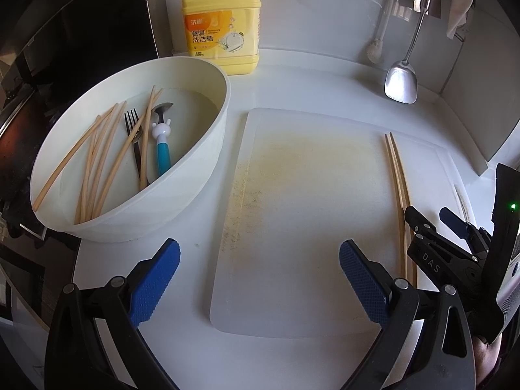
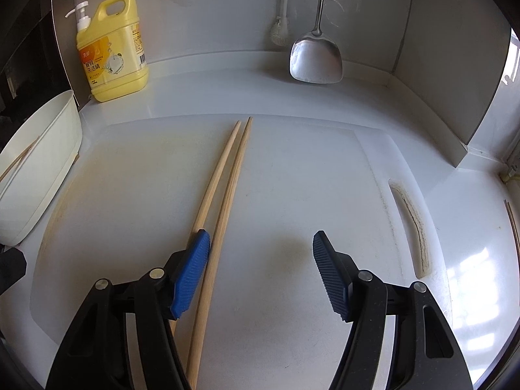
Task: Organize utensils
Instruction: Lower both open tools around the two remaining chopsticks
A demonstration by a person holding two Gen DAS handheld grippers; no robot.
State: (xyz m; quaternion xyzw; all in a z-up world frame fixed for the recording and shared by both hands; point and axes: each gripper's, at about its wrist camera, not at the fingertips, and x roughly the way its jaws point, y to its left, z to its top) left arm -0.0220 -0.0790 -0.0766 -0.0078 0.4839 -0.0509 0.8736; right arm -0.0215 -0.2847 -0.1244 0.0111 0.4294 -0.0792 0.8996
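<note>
Chopstick pair (image 2: 224, 191) beside right tongs (image 2: 260, 273), spatula (image 2: 317, 60) beyond

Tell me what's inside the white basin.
The white basin holds loose chopsticks, a black fork and a blue-handled spoon. The near wall hides the lower ends of the chopsticks and fork.

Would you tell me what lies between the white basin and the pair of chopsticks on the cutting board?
In the left wrist view, only bare, yellow-stained cutting board lies between the basin and the chopstick pair.
</note>
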